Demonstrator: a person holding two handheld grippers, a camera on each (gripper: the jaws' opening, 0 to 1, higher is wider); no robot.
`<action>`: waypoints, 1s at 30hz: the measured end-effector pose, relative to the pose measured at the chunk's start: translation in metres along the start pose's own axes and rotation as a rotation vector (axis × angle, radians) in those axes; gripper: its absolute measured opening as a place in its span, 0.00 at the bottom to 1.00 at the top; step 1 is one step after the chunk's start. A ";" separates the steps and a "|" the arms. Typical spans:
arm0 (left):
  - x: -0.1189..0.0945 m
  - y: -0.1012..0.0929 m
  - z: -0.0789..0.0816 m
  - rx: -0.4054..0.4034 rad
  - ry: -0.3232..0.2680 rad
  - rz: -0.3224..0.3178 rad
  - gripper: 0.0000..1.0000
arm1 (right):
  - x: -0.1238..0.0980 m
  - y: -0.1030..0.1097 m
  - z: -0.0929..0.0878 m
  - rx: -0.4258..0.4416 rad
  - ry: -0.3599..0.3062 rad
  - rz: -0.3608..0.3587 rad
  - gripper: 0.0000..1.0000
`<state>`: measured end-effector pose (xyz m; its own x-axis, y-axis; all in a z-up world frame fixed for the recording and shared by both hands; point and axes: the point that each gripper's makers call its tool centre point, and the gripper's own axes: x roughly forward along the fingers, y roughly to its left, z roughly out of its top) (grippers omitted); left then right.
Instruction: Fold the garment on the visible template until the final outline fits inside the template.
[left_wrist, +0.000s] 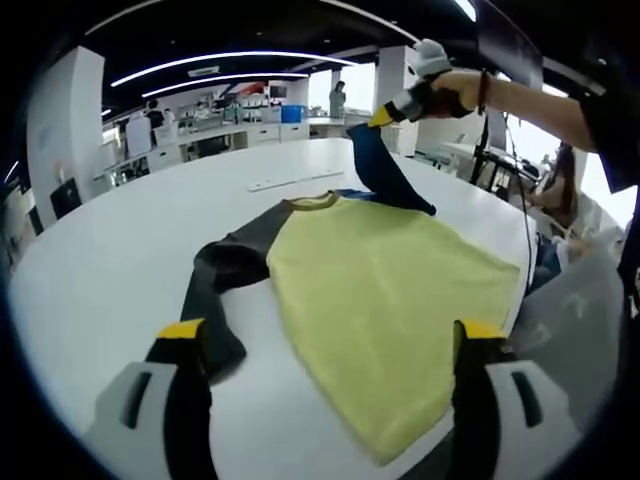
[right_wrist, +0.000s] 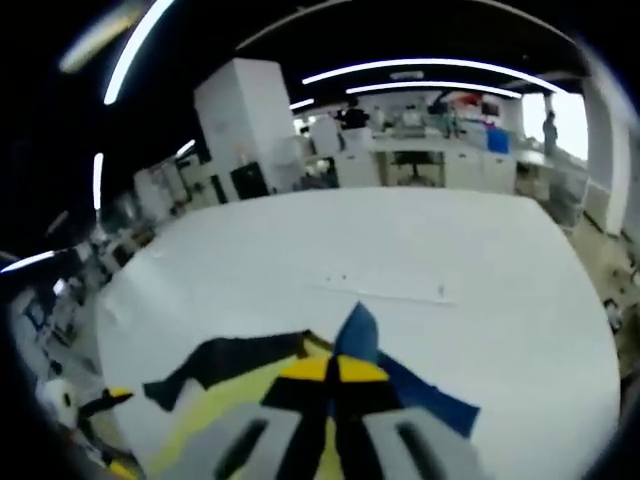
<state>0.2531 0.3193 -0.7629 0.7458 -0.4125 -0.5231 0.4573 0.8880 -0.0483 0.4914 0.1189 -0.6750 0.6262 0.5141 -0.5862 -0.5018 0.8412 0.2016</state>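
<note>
A shirt with a yellow-green body (left_wrist: 390, 300) lies flat on the white table (left_wrist: 120, 250), its collar (left_wrist: 315, 200) pointing away from me. Its dark grey sleeve (left_wrist: 225, 265) lies bent on the table to the left. The navy blue sleeve (left_wrist: 385, 175) is lifted off the table, with my right gripper (left_wrist: 385, 117) shut on its end in a person's hand. In the right gripper view the right gripper (right_wrist: 335, 368) has its yellow tips pressed together on the blue sleeve (right_wrist: 357, 335). My left gripper (left_wrist: 331, 330) hangs open above the shirt's near hem, holding nothing.
A thin white strip (left_wrist: 295, 180) lies on the table beyond the collar, also seen as a strip (right_wrist: 385, 293). The table's right edge (left_wrist: 520, 290) runs close to the shirt, and a seated person (left_wrist: 560, 190) is beyond it. Desks and counters (left_wrist: 230, 130) stand far behind.
</note>
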 end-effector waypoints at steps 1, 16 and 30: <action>0.000 0.000 0.000 -0.003 -0.001 0.001 0.99 | 0.001 0.002 0.000 -0.004 0.000 0.002 0.00; 0.003 -0.015 -0.001 -0.033 -0.007 -0.022 0.99 | 0.020 0.045 0.015 -0.036 -0.029 0.067 0.00; 0.000 -0.020 -0.006 -0.031 0.008 -0.027 0.99 | 0.038 0.085 0.017 -0.004 -0.027 0.152 0.00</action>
<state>0.2412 0.3032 -0.7668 0.7296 -0.4349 -0.5277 0.4619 0.8825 -0.0888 0.4826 0.2128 -0.6670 0.5588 0.6397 -0.5278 -0.5944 0.7528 0.2830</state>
